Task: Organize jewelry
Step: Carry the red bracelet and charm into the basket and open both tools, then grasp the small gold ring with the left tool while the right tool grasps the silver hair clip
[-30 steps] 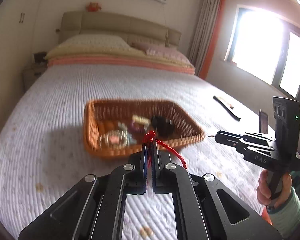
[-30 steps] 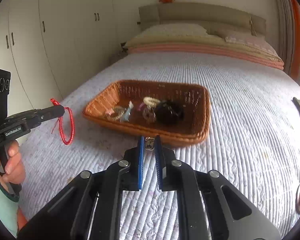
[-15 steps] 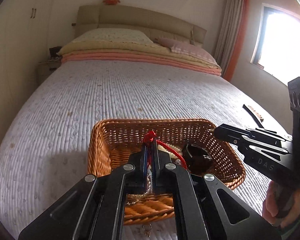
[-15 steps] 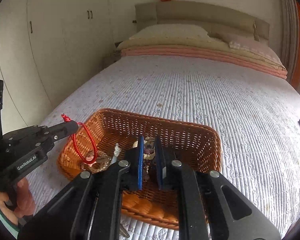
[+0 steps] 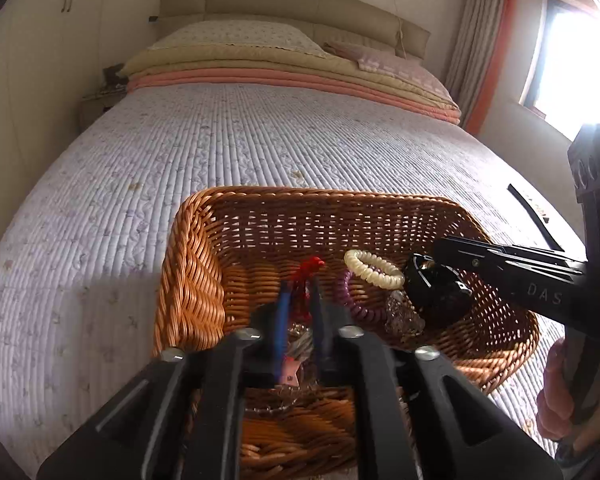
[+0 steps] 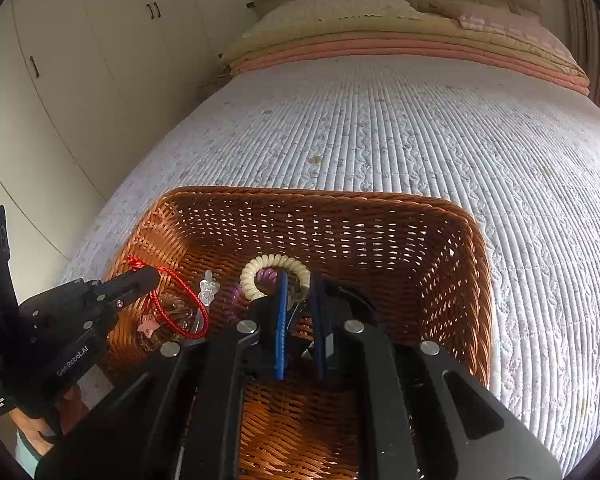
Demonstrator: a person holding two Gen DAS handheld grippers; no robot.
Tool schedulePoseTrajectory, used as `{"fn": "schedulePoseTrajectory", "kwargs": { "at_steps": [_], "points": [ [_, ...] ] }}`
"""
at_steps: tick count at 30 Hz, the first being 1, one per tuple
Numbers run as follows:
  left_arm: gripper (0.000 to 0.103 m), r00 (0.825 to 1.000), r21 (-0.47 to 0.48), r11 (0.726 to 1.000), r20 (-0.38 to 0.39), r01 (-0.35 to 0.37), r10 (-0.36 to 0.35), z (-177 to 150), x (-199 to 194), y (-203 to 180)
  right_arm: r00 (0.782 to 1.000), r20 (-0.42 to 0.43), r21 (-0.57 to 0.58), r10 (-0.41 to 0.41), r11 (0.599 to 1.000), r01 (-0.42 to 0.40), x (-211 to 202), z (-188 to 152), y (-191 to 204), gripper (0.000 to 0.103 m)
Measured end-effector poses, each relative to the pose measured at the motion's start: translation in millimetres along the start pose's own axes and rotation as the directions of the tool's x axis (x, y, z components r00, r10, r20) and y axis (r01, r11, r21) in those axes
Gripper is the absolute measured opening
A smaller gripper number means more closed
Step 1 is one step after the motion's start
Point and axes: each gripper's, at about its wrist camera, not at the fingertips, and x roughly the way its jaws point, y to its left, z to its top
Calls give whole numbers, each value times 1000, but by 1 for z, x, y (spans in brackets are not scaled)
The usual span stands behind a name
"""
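A brown wicker basket sits on the bed. My left gripper is over its left part, shut on a red string bracelet that hangs inside the basket. My right gripper is over the basket's middle, its jaws slightly apart around a small metal trinket. In the basket lie a cream coil band, a purple coil band, a black round piece and clear glass pieces.
The basket stands on a white quilted bedspread. Folded blankets and pillows lie at the headboard. A black strap lies on the bed to the right. White wardrobes stand on the left.
Both grippers have moved forward and down, from in front of the basket to inside it. The red bracelet now hangs within the basket. The right jaws look slightly wider.
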Motion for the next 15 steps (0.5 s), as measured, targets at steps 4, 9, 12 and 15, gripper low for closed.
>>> {"fn": "schedulePoseTrajectory", "kwargs": {
  "at_steps": [4, 9, 12, 15],
  "points": [
    [42, 998, 8, 1000, 58, 19, -19, -3, -26, -1, 999, 28, 2, -33, 999, 33, -15, -4, 1, 55],
    [48, 990, 14, 1000, 141, 8, -10, -11, -71, -2, 996, 83, -7, -44, 999, 45, -46, -15, 7, 55],
    [57, 981, 1, 1000, 194, -6, 6, -18, -100, -1, 989, 132, -45, -61, 997, 68, -72, -28, 21, 55],
    [57, 973, -16, 1000, 229, -1, 5, -26, -125, 2, 981, 180, -89, -64, 993, 81, -100, -50, 39, 55]
  ]
}}
